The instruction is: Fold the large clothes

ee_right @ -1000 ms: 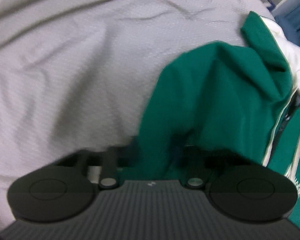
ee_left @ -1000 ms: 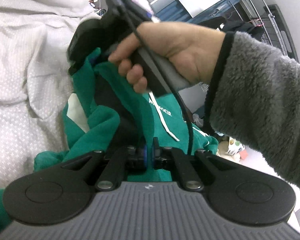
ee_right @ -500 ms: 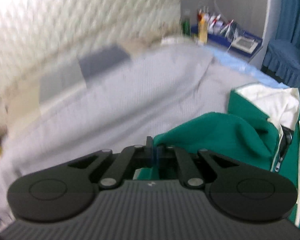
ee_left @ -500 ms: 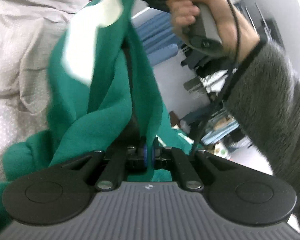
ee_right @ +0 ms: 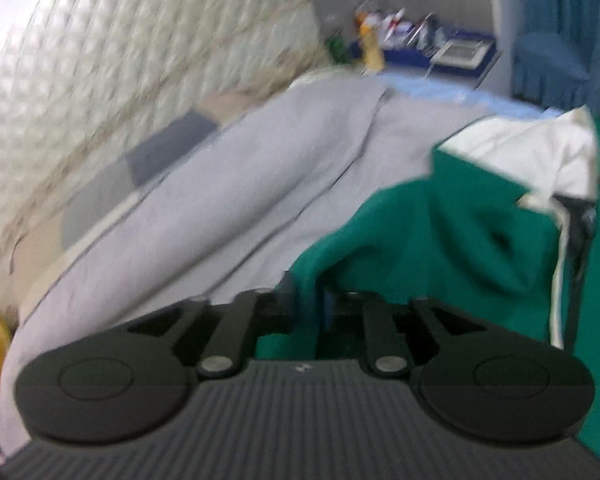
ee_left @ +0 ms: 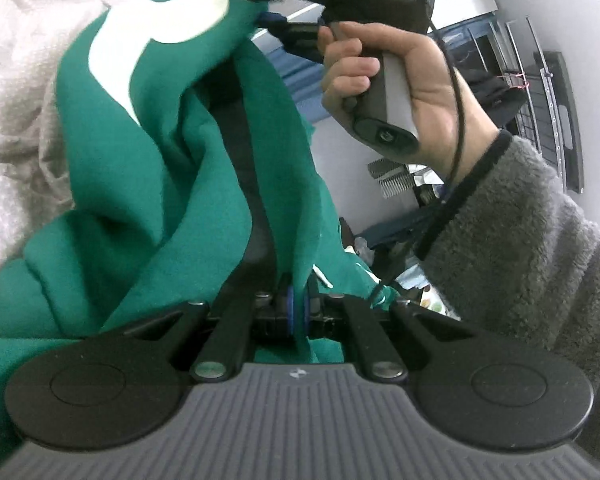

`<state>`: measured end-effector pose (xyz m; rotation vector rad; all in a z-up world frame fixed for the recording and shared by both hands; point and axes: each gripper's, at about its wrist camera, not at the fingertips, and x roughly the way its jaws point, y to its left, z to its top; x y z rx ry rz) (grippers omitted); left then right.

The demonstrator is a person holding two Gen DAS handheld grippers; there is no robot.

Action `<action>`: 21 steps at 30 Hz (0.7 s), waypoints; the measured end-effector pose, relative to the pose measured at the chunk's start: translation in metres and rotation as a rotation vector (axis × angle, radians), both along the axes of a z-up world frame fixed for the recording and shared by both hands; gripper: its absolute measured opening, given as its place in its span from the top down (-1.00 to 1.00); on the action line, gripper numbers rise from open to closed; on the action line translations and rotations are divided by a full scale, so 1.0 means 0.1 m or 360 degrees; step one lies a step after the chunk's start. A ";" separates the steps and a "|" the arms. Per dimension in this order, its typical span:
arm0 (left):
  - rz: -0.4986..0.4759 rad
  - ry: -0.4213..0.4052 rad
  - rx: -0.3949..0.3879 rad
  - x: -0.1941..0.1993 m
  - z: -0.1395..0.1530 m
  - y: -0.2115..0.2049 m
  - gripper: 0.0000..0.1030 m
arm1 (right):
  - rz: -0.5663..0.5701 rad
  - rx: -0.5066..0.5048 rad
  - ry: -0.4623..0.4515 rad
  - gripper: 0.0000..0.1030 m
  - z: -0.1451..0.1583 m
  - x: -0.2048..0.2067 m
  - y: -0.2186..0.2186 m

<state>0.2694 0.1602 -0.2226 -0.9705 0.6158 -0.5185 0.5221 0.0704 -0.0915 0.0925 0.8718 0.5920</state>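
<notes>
A green hoodie (ee_left: pixel 148 168) with white lining and a dark inner strip hangs between my two grippers above the bed. My left gripper (ee_left: pixel 298 308) is shut on a fold of its green cloth. My right gripper (ee_left: pixel 268 20) shows at the top of the left wrist view, held in a hand, shut on the hoodie's upper edge. In the right wrist view the right gripper (ee_right: pixel 306 304) pinches green fabric, and the hoodie (ee_right: pixel 460 232) with its white hood lining drapes to the right.
A grey-white bedspread (ee_right: pixel 220 200) lies under the hoodie. A quilted headboard (ee_right: pixel 100 100) stands at the left. A blue chair (ee_right: pixel 556 64) and a cluttered side table (ee_right: pixel 412 40) are at the far end. A grey fleece sleeve (ee_left: pixel 520 240) fills the right.
Both grippers have lifted the hoodie off the bed. The right gripper rose from low over the bedspread to well above it, and the cloth now hangs stretched between the two.
</notes>
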 end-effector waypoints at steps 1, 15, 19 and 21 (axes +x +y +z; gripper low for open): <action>0.0001 0.0003 0.0000 0.01 0.02 0.01 0.91 | 0.0042 -0.0008 0.0016 0.19 -0.01 -0.06 0.03; 0.0017 0.0021 0.0032 -0.01 0.15 -0.05 0.90 | 0.0435 -0.0515 0.0369 -0.27 -0.71 -0.59 0.57; 0.0046 0.0035 0.0015 0.00 0.13 -0.02 0.90 | 0.0479 -0.0710 0.0325 0.19 -0.91 -0.68 0.76; 0.0053 0.0045 -0.0003 0.01 0.12 -0.01 0.90 | 0.0464 -0.0731 0.0264 0.73 -0.85 -0.69 0.80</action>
